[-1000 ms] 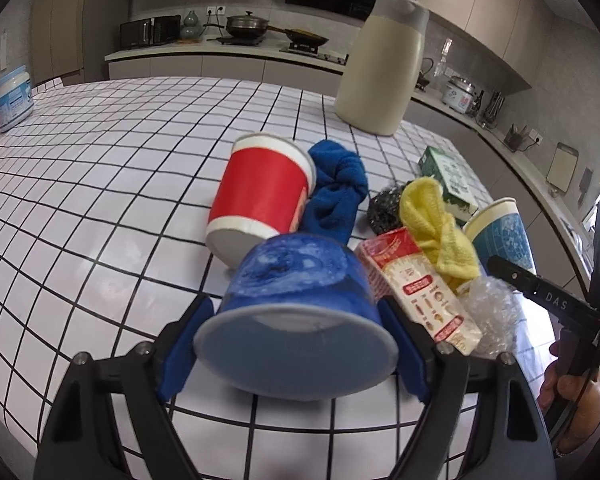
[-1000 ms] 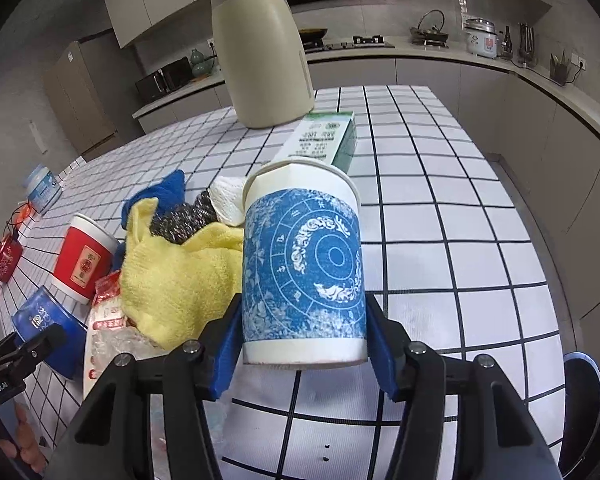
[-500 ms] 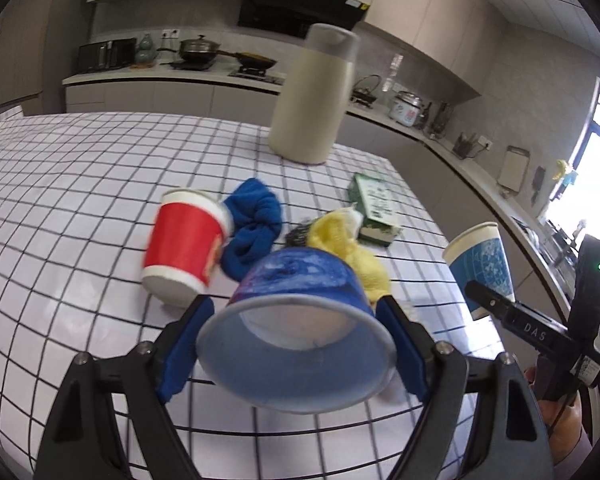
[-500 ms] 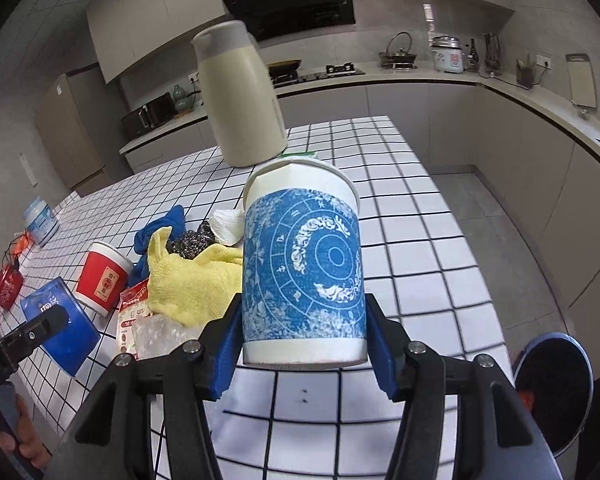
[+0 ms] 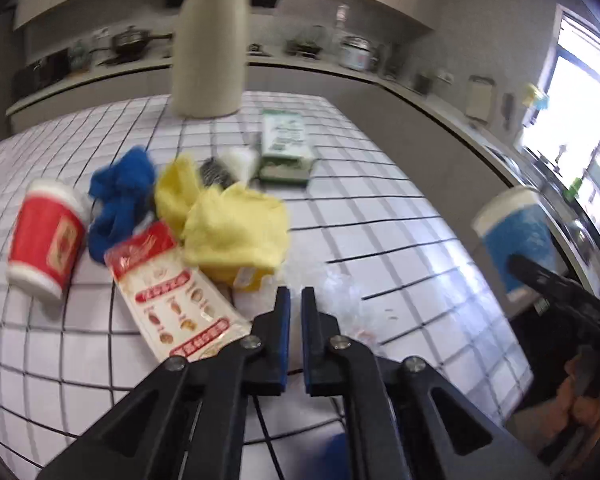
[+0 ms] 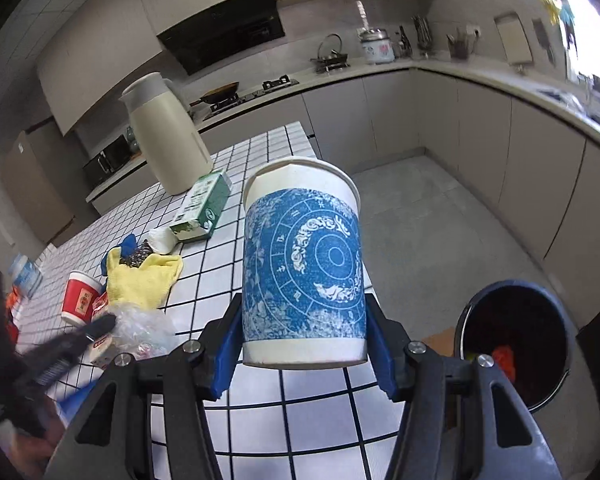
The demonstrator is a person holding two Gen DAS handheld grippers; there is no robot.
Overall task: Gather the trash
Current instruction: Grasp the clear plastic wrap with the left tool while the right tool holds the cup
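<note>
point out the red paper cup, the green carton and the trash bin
red paper cup (image 5: 46, 242), left wrist view, its side wall
green carton (image 5: 286, 142), left wrist view, its top face
dark round trash bin (image 6: 540, 290), right wrist view, its rim

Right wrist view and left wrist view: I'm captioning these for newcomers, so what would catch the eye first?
In the right wrist view, the blue-patterned paper cup fills the centre, clamped upright in the right gripper, with a dark bin on the floor at lower right. In the left wrist view, the left gripper is shut and empty over the tiled counter, where a yellow cloth, red cup and snack wrapper lie.
</note>
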